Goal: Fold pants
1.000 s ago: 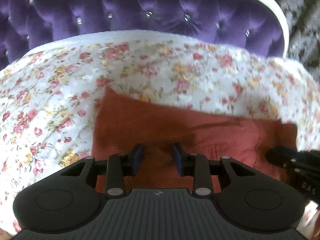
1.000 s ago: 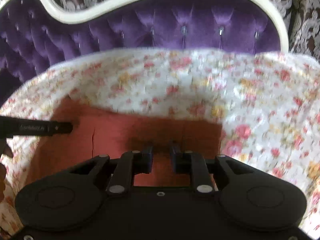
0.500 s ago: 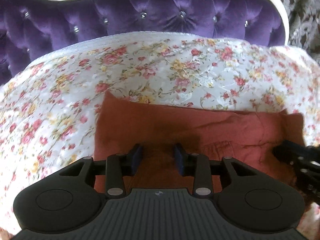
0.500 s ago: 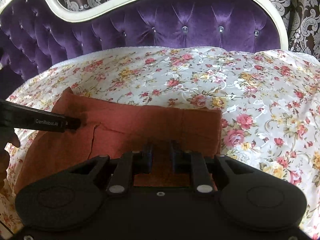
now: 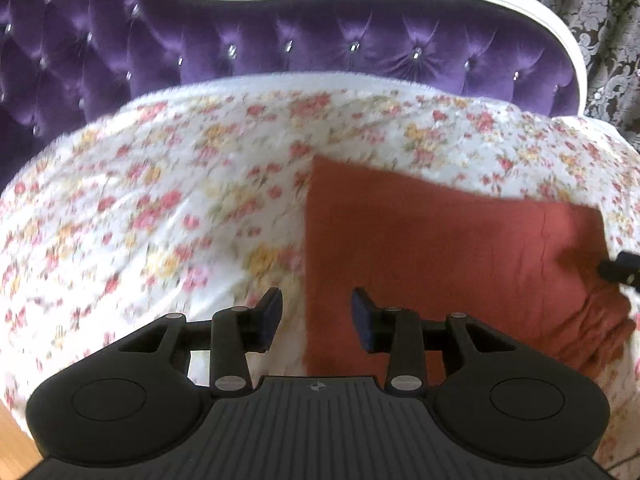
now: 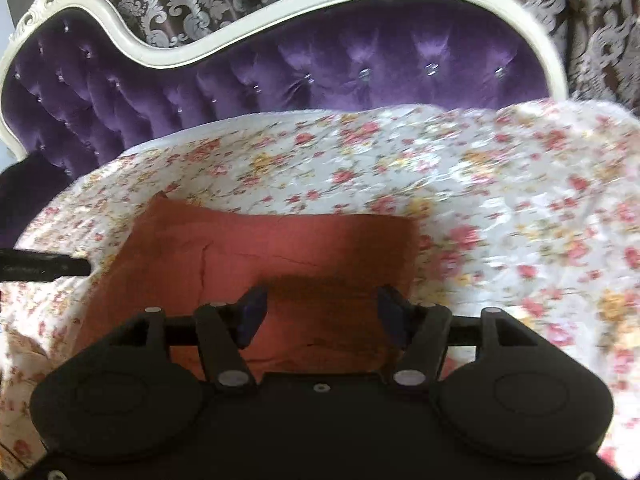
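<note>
Right gripper [image 6: 320, 312] opening above folded pants [image 6: 272, 248], long axis left-right.

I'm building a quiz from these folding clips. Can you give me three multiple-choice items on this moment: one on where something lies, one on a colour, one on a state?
1. Where do the pants lie?
A. On the floral cover
B. Draped over the purple headboard
C. On a wooden chair

2. What colour are the pants?
A. Navy blue
B. Rust red
C. Grey

3. How does the right gripper stand?
A. Clamped on a hem
B. Holding a hanger
C. Jaws apart, gripping nothing

Answers:
1. A: the cloth lies flat as a folded rectangle on the flowered cover, in front of the headboard.
2. B: both wrist views show the same rust-red fabric.
3. C: its jaws are opening, pads wide apart above the cloth, none pinched. The left gripper is likewise opening, at the pants' left edge.
</note>
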Demonstrator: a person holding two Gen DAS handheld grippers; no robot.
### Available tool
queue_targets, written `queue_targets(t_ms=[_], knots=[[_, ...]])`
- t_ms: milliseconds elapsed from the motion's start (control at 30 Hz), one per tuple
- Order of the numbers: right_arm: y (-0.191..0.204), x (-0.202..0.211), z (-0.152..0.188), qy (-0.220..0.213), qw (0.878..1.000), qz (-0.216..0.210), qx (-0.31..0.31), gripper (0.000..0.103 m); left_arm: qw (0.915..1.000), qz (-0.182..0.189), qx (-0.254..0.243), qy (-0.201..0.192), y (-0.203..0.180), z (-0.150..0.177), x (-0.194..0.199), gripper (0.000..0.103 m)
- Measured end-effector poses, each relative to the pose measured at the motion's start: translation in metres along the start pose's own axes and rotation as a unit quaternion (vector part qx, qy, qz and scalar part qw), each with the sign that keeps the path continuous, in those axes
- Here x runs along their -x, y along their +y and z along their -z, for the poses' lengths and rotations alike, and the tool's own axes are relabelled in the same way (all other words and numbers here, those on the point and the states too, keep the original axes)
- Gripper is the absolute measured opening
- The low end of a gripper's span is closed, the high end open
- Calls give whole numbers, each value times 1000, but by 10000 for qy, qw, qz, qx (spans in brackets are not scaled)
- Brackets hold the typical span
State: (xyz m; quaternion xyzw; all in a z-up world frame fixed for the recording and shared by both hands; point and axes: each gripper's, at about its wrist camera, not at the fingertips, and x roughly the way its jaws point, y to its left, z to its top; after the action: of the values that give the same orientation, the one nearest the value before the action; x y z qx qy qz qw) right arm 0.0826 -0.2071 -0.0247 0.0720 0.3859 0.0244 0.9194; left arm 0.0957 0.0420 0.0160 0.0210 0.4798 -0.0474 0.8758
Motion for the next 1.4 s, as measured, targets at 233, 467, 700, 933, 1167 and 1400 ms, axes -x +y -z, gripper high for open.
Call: queue_targets(t_ms=[233,467,700,933,1167,1400], knots=[[-23,15,9,86,9994,50,-343,66,9994,233,44,233,10,29,-4,37],[-39,9,19,325,9972,-53,-671,66,9991,318,42,291,8,34,-12,38],[-52,-6,25,539,9917,-309,-1127,72,9982,452,189,355,12,26,-24,43],[-44,-18,20,542,9921,-531,-1004,77,9963,735,275,351,13,14,-37,47],[-37,-36,9,553,9899,-816,-1016,82,9939,1028,166,352,1,1,-52,69],[-36,-43,6,503,9899,-993,-882,83,9965,807,-133,177,-22,-1,-55,71]])
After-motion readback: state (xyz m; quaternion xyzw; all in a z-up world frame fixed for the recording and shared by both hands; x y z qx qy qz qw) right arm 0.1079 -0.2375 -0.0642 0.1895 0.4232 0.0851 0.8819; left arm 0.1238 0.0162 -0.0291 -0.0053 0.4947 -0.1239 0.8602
